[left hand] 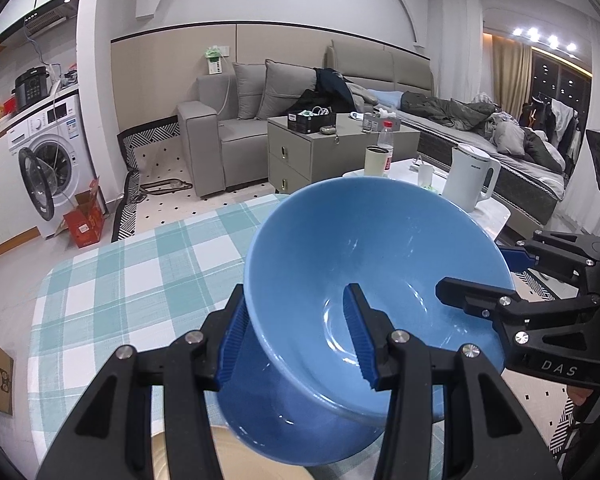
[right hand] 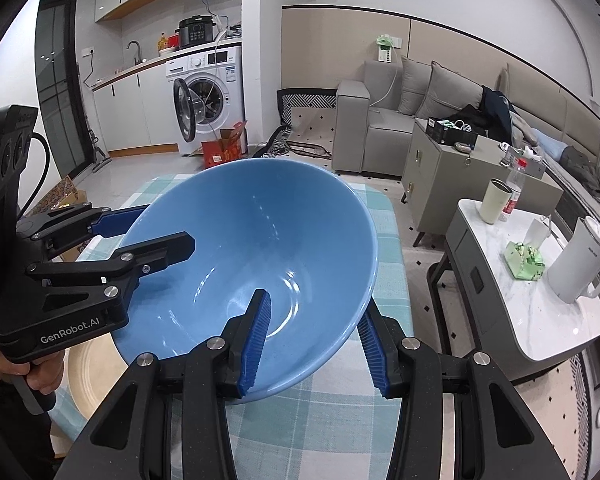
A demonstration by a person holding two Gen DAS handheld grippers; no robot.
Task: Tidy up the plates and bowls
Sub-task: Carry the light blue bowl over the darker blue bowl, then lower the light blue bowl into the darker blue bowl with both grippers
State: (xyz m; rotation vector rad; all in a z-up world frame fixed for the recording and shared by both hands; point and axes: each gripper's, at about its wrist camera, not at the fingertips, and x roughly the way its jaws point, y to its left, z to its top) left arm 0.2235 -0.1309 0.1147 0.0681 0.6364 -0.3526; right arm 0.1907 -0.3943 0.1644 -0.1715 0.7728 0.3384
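**Inspector A:** Blue glazed ceramic, one deep round bowl (left hand: 364,264), is what we find in hand. It hangs tilted above the table with the teal-and-white checked cloth (left hand: 140,264), clear of the surface. We see both tools clenched on its rim from opposite sides: the left gripper (left hand: 300,340) has one ribbed blue pad inside the wall and one outside, and the right gripper (right hand: 316,344) pinches the near rim in the same way.

**Inspector B:** We agree. Beneath the bowl we note a round cream-coloured plate (right hand: 96,376) lying flat on the cloth, partly hidden. We judge the task to be in its middle: the bowl is lifted and carried, not yet set down. Whether it is bound for that plate we cannot tell, and we see no other plates or bowls, so what remains uncounted stays open.

**Inspector A:** Writing next. We read "GenRobot.AI" in white on the body of the left tool in the right wrist view, and "DAS" on the right tool in the left wrist view.

**Inspector B:** Confirmed. The white electric kettle (right hand: 580,268) on the marble-topped side table (right hand: 540,320) bears a small dark mark too fine to read. The clear bottle with the red label (right hand: 514,192) and the labels on the white front-loading washing machine (right hand: 208,96) are likewise illegible.
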